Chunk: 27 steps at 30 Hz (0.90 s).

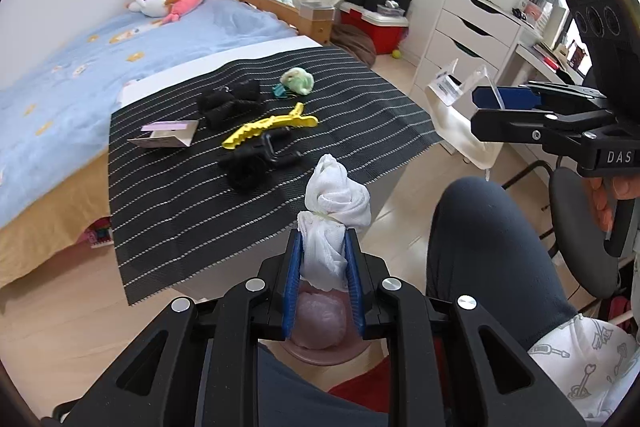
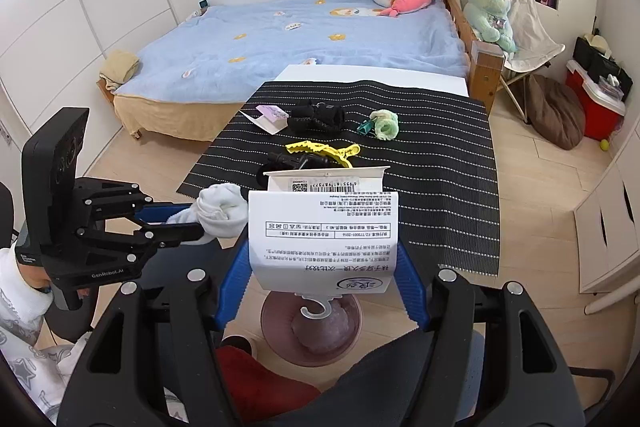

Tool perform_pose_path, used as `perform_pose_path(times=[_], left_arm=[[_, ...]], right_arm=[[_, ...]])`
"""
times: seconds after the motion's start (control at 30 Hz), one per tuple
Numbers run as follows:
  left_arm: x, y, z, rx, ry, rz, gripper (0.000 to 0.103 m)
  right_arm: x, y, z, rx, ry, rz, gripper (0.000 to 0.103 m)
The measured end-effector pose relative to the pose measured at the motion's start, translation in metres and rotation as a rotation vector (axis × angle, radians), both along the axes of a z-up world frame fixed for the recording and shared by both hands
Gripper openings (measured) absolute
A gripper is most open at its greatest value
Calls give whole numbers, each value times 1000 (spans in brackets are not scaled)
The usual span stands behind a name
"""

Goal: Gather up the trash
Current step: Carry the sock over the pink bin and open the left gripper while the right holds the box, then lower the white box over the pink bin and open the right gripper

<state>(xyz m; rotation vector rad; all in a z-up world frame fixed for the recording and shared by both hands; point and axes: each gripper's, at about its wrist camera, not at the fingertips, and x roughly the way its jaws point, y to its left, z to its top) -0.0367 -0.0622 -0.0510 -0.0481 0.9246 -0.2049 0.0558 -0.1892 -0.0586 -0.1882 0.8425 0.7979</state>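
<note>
Left gripper [image 1: 323, 247] grasps a white wad [image 1: 334, 203]. Right gripper [image 2: 320, 267] clamps a printed package card [image 2: 324, 227]. Both hang above the pink bin [image 2: 311, 323].

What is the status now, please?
Left gripper shut on white cloth. Right gripper shut on packaging card. Pink bin below both. Nothing blocking.

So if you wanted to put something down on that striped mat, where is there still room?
The striped mat is bare along its right side, right of the green scrunchie and yellow clip, and along its near edge. The middle is crowded: black socks, white card, and clip lie close together.
</note>
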Motion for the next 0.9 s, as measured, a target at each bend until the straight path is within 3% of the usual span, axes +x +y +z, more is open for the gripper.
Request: perform_pose_path(times=[0.07,0.17,0.23,0.27,0.5,0.67,0.9], left_arm=[[-1,-3,0,-3,3,-12,23],[-2,-6,-1,-6,5,-23,39],[-3,-5,-2,-18,-3,-16,81],[-3,-4,-2,-28,-11,-8,87],[-4,3,2,-34,-30,52,95],[-6,10,6,-48,-45,86,95],[-12,17,14,-4,-98,128,95]], right_arm=[[-1,-2,1,5,0,-2,64],[-4,-5,3,13,-2,-4,64],[-4,-5,4,17,-2,-3,64],[-4,-5,3,17,-1,-3,64],[-6,-6,0,18,7,2,64],[-7,-3,0,19,8,6,64],[-10,-1,-2,14,8,17,64]])
